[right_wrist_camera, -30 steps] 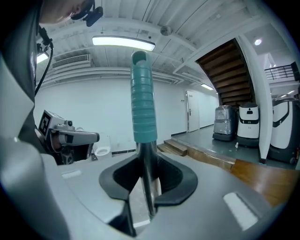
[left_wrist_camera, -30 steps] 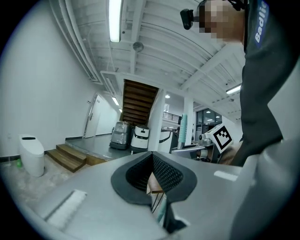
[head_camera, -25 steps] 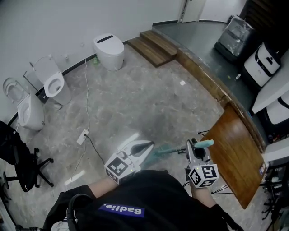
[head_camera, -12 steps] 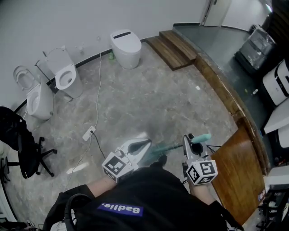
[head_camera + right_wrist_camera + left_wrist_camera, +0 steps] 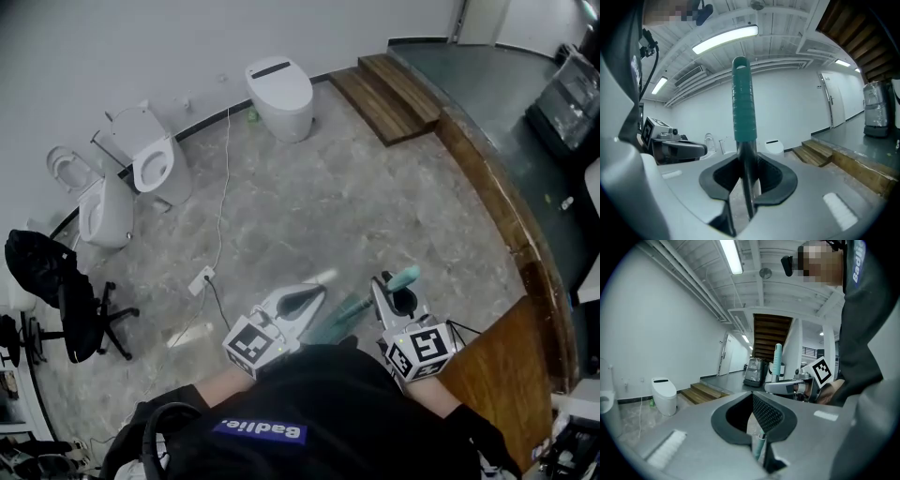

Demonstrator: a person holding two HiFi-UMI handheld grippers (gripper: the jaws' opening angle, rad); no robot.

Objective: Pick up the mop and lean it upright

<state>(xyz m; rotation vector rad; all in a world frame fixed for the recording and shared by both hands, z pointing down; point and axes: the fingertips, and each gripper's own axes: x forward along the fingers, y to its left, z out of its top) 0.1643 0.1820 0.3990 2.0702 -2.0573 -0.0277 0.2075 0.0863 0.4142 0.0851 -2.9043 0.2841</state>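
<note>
The mop [image 5: 405,277] sits at the lower middle of the head view, its teal grip rising above the right hand-held gripper [image 5: 747,164], whose jaws are clamped on the shaft just below it. The left hand-held gripper [image 5: 753,399] is closed on the teal shaft further along. Beyond lies the marbled floor [image 5: 356,187], with a white toilet [image 5: 281,94] at the top.

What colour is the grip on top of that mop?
The mop's grip is teal, clearest in the right gripper view.
</note>
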